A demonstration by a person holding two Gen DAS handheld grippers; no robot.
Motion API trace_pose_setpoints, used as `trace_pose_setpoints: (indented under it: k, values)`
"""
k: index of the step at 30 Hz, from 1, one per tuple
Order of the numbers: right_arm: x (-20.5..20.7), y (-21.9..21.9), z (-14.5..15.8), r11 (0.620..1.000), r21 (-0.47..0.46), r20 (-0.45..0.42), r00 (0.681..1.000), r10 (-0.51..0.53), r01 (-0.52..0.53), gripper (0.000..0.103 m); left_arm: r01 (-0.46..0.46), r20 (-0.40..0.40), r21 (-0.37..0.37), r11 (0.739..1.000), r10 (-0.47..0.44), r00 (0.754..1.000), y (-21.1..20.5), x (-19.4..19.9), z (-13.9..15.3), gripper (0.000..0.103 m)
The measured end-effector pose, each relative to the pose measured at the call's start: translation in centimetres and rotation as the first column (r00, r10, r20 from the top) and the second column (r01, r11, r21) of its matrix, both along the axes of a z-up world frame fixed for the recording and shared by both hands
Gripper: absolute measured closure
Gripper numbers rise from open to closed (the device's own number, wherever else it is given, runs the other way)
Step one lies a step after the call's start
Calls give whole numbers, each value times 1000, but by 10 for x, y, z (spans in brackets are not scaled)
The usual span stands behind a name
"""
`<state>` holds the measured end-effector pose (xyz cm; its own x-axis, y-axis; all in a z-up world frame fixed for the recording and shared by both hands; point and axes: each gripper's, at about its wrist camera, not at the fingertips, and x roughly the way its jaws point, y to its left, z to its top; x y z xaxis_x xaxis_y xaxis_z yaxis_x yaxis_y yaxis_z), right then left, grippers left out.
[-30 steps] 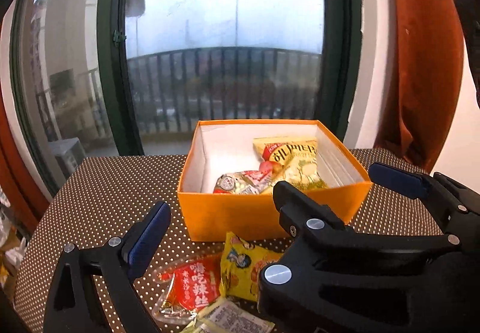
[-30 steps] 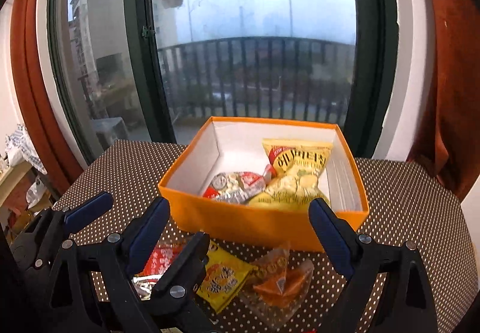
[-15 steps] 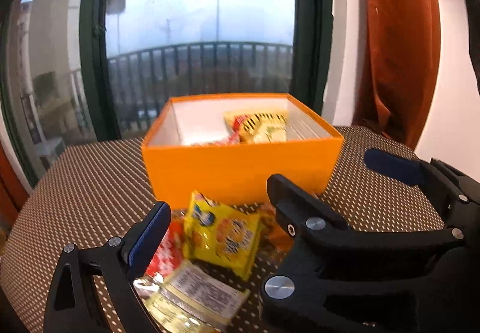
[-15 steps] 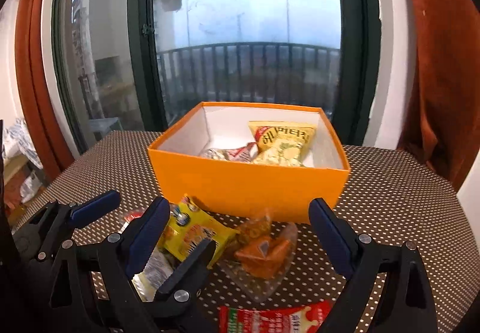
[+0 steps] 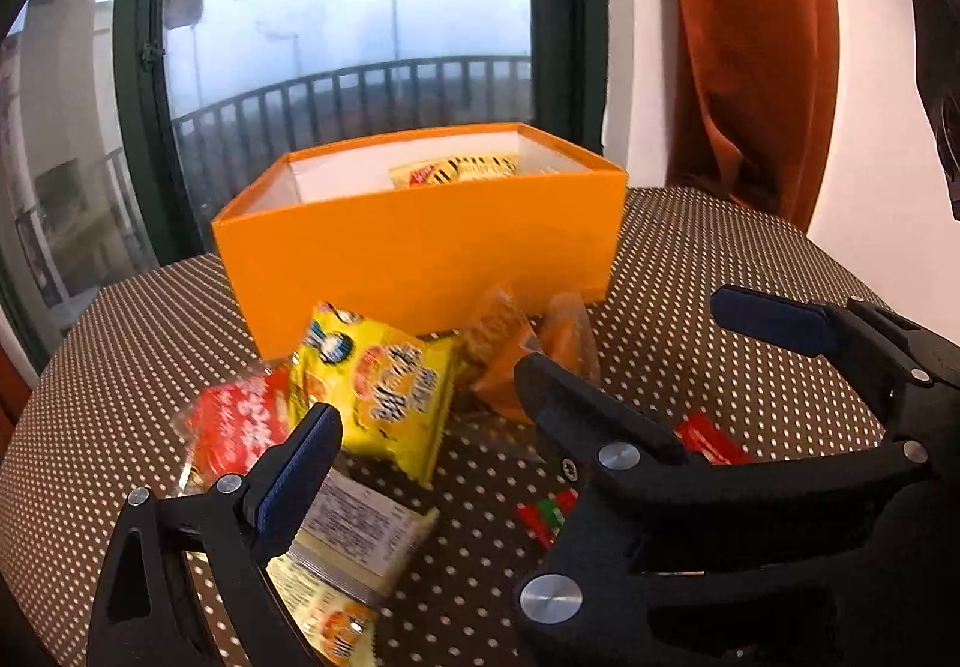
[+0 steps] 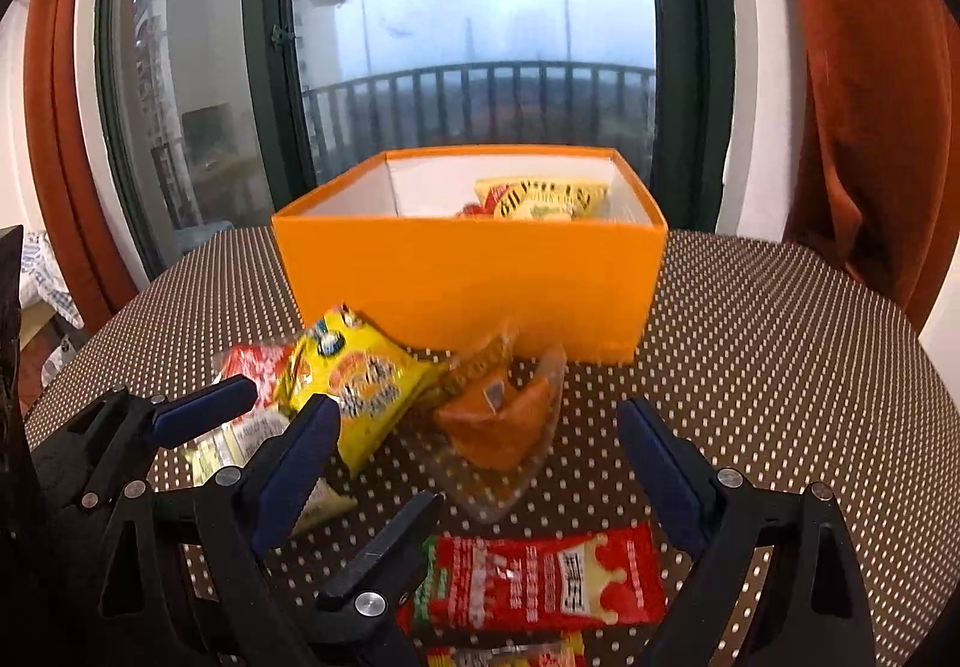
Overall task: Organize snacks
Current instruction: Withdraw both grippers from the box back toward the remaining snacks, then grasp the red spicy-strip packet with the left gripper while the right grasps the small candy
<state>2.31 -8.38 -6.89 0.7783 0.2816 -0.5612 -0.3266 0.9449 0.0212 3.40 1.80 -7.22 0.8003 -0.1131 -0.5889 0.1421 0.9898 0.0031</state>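
R gripper (image 6: pixel 480 463) wide open, empty | L gripper (image 5: pixel 426 415) open, empty | orange snack bag (image 6: pixel 501 427) betw R fingers, untouched | orange box (image 6: pixel 474 283) ahead on counter (image 6: pixel 780 367)

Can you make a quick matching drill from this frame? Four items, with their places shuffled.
Items:
1. striped yellow bag
2. yellow pack
3. clear pouch
4. red sachet

Places:
A. on the table in front of the orange box, right of the yellow pack
B. nearest the camera, low between the right gripper fingers
C. inside the orange box
D. on the table near the box's front left corner, partly over a red packet

Pairs: 1-C, 2-D, 3-A, 4-B
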Motion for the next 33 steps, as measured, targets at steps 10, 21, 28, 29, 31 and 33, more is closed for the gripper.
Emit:
trace_pose_setpoints:
  k: [10, 21, 28, 29, 31, 33]
  values:
    - [-13, -15, -26, 1000, 14, 8, 1000, -27, 27, 8, 44, -51, 3, 999, -44, 998, -16, -5, -26, 6]
    - [-8, -38, -48, 993, 0, -41, 993, -114, 114, 8, 90, -129, 92, 992, -77, 989, -40, 14, -51, 6]
    - [-4, -56, -54, 989, -8, -51, 988, -146, 146, 8, 121, -158, 131, 984, -100, 982, -62, 27, -56, 6]
    - [-2, -60, -55, 989, -3, -59, 987, -150, 150, 8, 130, -169, 128, 983, -107, 980, -66, 30, -57, 6]
    - [1, -65, -57, 988, 8, -70, 986, -154, 155, 8, 140, -183, 127, 982, -115, 976, -72, 35, -57, 6]
    - [3, -70, -58, 986, 28, -78, 984, -161, 164, 8, 146, -198, 117, 982, -121, 973, -75, 39, -57, 6]
